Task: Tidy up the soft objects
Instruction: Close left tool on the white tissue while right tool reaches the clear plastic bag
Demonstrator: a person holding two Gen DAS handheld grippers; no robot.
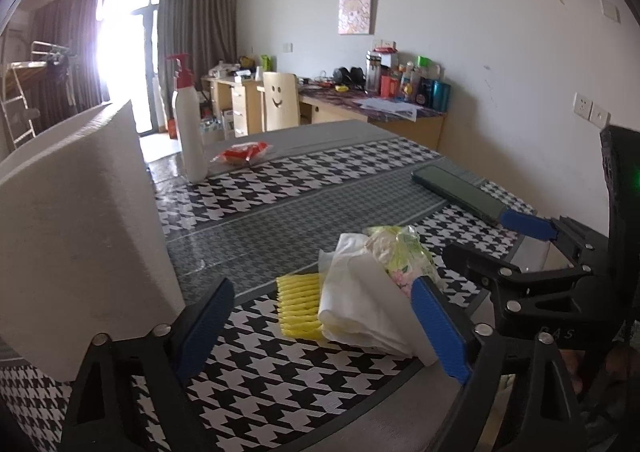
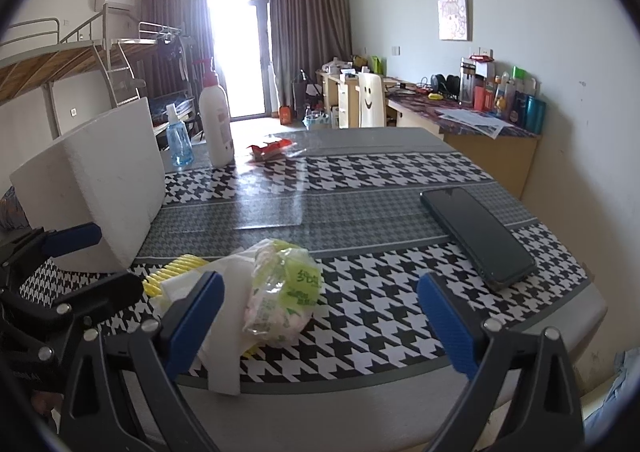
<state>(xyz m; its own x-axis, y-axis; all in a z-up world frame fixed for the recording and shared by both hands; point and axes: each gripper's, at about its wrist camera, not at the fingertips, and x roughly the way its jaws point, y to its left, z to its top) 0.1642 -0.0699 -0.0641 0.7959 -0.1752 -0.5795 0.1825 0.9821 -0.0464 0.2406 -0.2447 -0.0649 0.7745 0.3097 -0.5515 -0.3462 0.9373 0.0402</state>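
A table (image 2: 400, 172) covered in a black-and-white houndstooth cloth is seen, carrying everything. A large white foam block (image 2: 92, 188) is stood upright at its left edge. A dark phone (image 2: 476, 236) is laid flat toward the right edge. A white spray bottle (image 2: 216, 120) is stood at the far left corner, beside a small blue bottle (image 2: 178, 140), with a red packet (image 2: 272, 150) lying nearby. Close to the near edge, the soft things are piled: white tissues (image 1: 360, 300) are spread over a yellow ridged sponge (image 1: 298, 306), and a crumpled green-and-pink plastic pack (image 2: 284, 292) is rested against them. The left gripper (image 1: 320, 332) is held with jaws apart around the sponge and tissues, its right pad beside the tissues; contact cannot be told. The right gripper (image 2: 320, 324) is held wide apart around the pack, nothing clamped.
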